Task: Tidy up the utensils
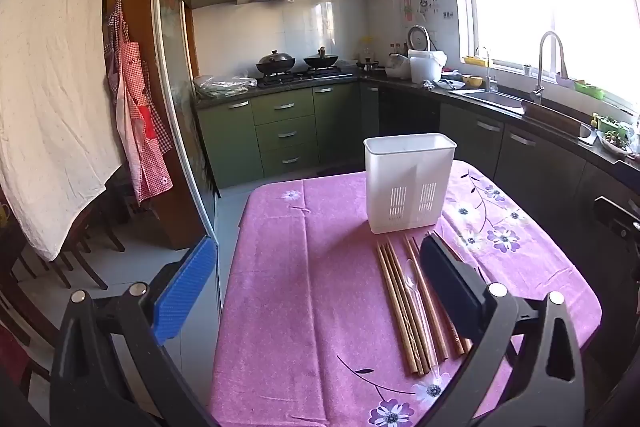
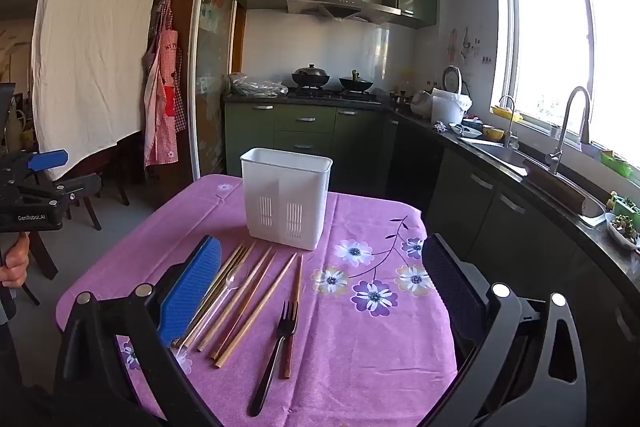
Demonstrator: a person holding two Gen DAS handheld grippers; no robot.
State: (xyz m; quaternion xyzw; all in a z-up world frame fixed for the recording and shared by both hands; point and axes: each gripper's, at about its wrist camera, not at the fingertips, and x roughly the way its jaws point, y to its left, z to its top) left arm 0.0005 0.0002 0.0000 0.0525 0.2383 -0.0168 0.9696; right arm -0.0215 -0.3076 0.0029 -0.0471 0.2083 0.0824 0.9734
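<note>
A white plastic utensil holder (image 2: pixel 286 197) stands upright at the far middle of the desk (image 2: pixel 368 339), a tall rectangular box with rounded corners, a divider inside and two slotted vent panels low on its near wall. Just near of it, the utensils lie flat in a loose row on the pink cloth printed with purple and white flowers. To the left are several slim wooden chopsticks (image 2: pixel 240 303), pale and straight, fanned slightly, with a clear plastic spoon (image 2: pixel 236 281) lying among them. Right of these lies a black fork (image 2: pixel 276 351), its tines pointing far, touching a darker brown chopstick (image 2: pixel 294 311) with a reddish near end.

The left gripper (image 1: pixel 316 291) hovers over the left part of the desk, fingers wide apart and holding nothing; one finger (image 1: pixel 186 291) carries a ribbed blue pad. The right gripper (image 2: pixel 322 291) hovers over the utensils, fingers likewise spread and empty.
</note>
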